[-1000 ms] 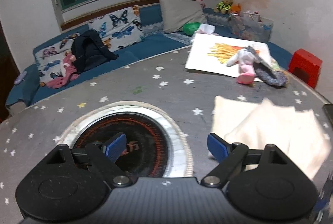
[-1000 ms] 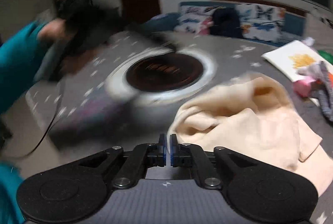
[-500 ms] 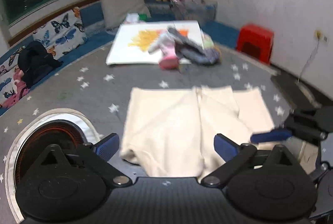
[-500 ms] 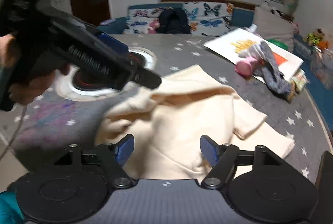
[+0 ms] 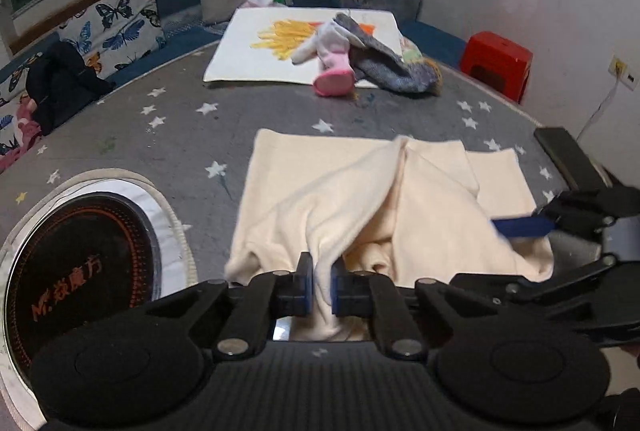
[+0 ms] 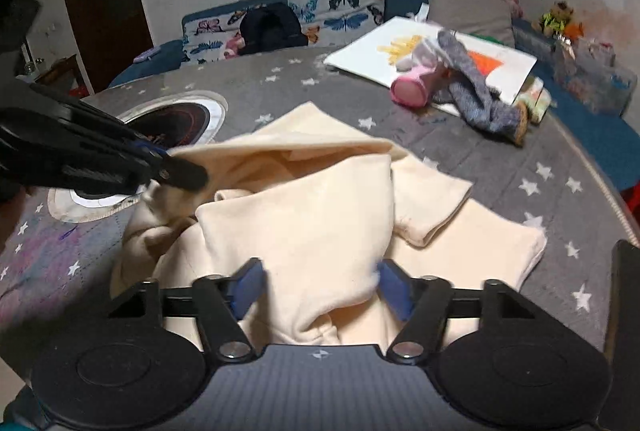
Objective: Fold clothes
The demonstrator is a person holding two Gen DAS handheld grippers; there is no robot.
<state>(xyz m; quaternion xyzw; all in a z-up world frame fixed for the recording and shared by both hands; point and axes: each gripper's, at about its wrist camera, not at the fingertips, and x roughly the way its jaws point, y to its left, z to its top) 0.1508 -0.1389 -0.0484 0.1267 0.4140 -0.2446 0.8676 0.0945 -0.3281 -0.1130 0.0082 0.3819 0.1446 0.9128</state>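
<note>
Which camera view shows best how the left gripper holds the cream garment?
The left wrist view: the left gripper is shut on a fold of the cream garment. The right wrist view shows it side-on, gripping the edge.

We see one cream garment (image 5: 340, 191) lying on the grey, star-printed counter (image 5: 160, 135), beside the round inset burner. It is soft, plain and pale, partly spread and partly bunched. Its far portion lies flat with a straight edge. A short sleeve (image 6: 432, 199) sticks out flat to one side. Toward the near edge the cloth is gathered into raised folds, one flap doubled over the body, and a pinched ridge is lifted off the surface.
</note>
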